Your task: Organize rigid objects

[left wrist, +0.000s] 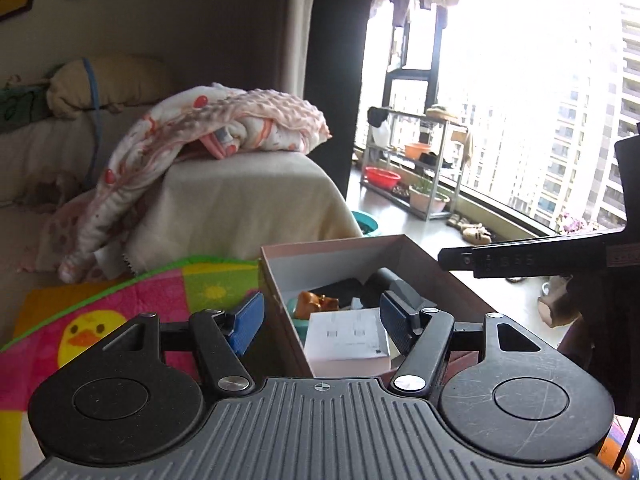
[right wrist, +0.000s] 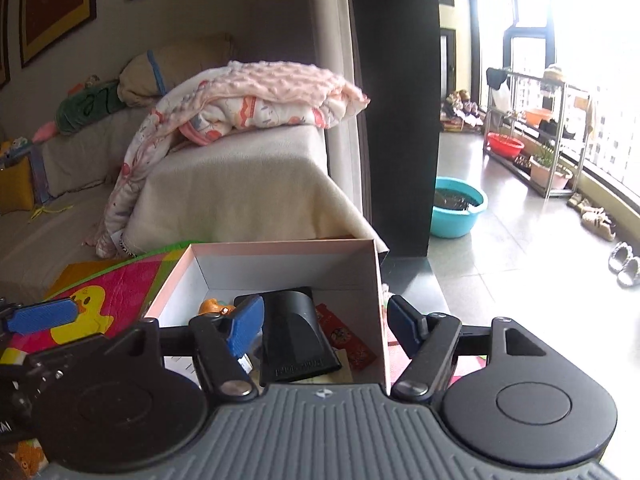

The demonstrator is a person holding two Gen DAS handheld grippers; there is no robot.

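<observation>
An open pink cardboard box (left wrist: pixel 280 272) with white inner walls (right wrist: pixel 280 268) stands on a colourful duck mat. It holds a white carton (left wrist: pixel 346 338), a black nozzle-shaped object (right wrist: pixel 298 336), an orange toy (left wrist: pixel 316 302) and a red packet (right wrist: pixel 346 342). My left gripper (left wrist: pixel 322 320) is open and empty, straddling the box's left wall. My right gripper (right wrist: pixel 326 330) is open and empty, straddling the box's right wall. The right gripper's arm (left wrist: pixel 520 260) crosses the left wrist view; a left finger (right wrist: pixel 40 316) shows in the right wrist view.
The duck mat (left wrist: pixel 120 308) lies under the box. A covered sofa (right wrist: pixel 224 188) with a pink blanket (right wrist: pixel 260 100) stands behind. A teal basin (right wrist: pixel 456 208), a metal rack (right wrist: pixel 536 136) with pots and several shoes (right wrist: pixel 600 220) are on the balcony floor.
</observation>
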